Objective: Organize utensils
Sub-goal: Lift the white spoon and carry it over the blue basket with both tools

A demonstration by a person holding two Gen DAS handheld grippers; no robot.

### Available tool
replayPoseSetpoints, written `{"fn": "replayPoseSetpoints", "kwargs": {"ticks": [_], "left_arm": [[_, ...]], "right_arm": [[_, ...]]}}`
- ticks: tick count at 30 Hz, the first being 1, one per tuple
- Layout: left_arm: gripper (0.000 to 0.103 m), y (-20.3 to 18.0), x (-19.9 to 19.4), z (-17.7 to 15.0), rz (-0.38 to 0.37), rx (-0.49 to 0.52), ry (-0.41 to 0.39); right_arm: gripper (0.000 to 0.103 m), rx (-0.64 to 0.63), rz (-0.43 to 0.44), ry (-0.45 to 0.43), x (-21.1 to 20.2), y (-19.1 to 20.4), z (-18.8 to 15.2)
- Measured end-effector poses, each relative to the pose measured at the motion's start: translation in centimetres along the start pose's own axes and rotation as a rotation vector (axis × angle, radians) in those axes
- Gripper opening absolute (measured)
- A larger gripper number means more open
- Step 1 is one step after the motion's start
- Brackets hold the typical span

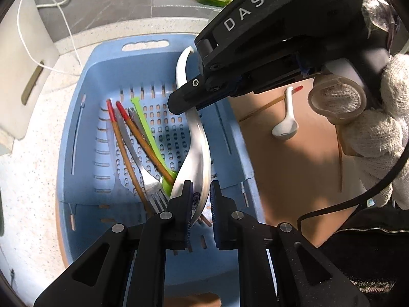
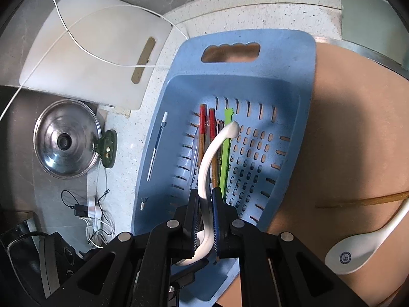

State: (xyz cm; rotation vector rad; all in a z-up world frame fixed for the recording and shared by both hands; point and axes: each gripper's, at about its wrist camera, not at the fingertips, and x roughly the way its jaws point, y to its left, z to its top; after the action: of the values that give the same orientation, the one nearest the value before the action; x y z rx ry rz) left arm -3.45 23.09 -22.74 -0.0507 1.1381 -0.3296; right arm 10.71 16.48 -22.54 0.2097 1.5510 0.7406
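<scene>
Left wrist view: I hold the white spoon [image 1: 195, 138] over the blue basket [image 1: 76, 138], left claw [image 1: 200, 199] clamped on its bowl, right claw [image 2: 205, 212] on its handle, for a controlled lowering beside the chopsticks [image 1: 120, 138]. Second spoon [image 2: 358, 250] waits on the table [image 2: 345, 128], right.

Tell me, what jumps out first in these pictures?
A long white spoon hangs over the blue basket, pinched by both grippers: the left gripper grips its bowl and the right gripper its handle. Red-tipped chopsticks lie inside the basket, and another white spoon lies outside on the tan board.
</scene>
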Motion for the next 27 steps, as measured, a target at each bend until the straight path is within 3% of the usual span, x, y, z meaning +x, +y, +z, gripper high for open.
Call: {"fn": "replayPoseSetpoints", "kwargs": {"ticks": [11,27], "left_arm": [[0.012,1.3,2.3,-0.4,-0.011,-0.051,0.054],[0.012,2.8,3.7,0.0,-0.024,-0.11,0.07]], "right_arm": [[0.009,-0.047,-0.077,0.062,3.0,0.7,0.8],[0.009,-0.063,-0.149,0.096,5.7,1.2,2.2]]}}
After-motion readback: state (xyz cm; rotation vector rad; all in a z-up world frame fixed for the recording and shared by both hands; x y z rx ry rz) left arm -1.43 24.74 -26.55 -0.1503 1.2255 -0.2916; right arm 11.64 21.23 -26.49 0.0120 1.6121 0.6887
